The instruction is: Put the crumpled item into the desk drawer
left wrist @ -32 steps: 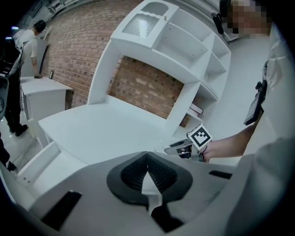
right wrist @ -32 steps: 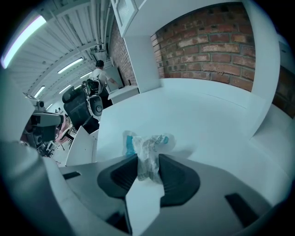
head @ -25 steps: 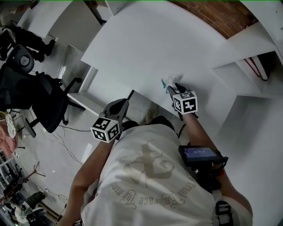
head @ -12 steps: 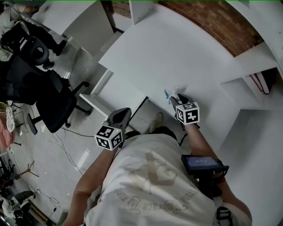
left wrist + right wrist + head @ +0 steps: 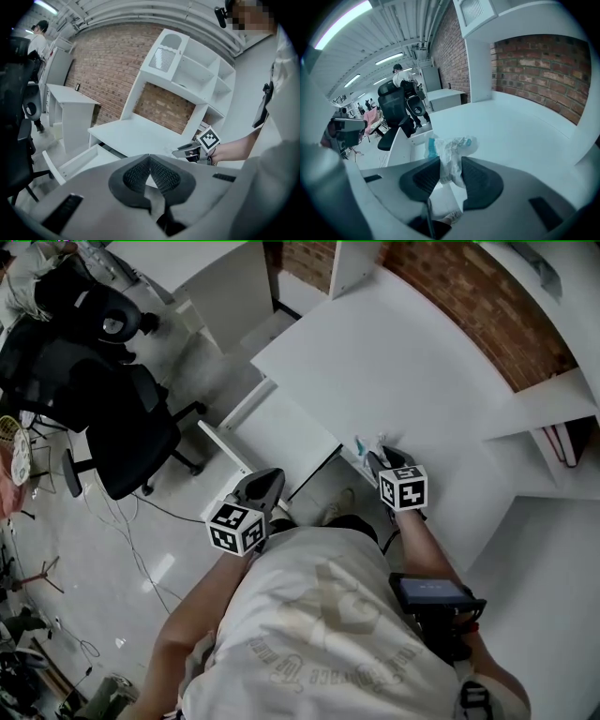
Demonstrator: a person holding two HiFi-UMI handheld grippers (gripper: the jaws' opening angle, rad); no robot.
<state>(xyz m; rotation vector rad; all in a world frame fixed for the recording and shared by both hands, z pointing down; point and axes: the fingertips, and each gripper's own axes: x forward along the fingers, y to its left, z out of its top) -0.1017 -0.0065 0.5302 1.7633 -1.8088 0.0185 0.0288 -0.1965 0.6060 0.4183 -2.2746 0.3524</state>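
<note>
The crumpled item (image 5: 451, 149), a white wrapper with teal print, is pinched between the pads of my right gripper (image 5: 451, 174). In the head view that gripper (image 5: 379, 457) holds the crumpled item (image 5: 367, 444) over the front edge of the white desk (image 5: 412, 371), just right of the open desk drawer (image 5: 281, 432). My left gripper (image 5: 263, 487) hangs in front of the drawer, jaws shut and empty. In the left gripper view its pads meet at the tips (image 5: 149, 162), with the drawer (image 5: 77, 161) to the left and the right gripper (image 5: 186, 151) ahead.
A black office chair (image 5: 103, 418) stands on the floor left of the drawer, with cables on the floor (image 5: 122, 549) near it. White shelving (image 5: 553, 418) rises at the desk's right, against a brick wall (image 5: 469, 296). A person (image 5: 401, 75) stands far off in the room.
Both grippers have shifted left toward the open drawer, the right one still carrying the crumpled item along the desk's front edge. The gap between the item and the drawer has narrowed.
</note>
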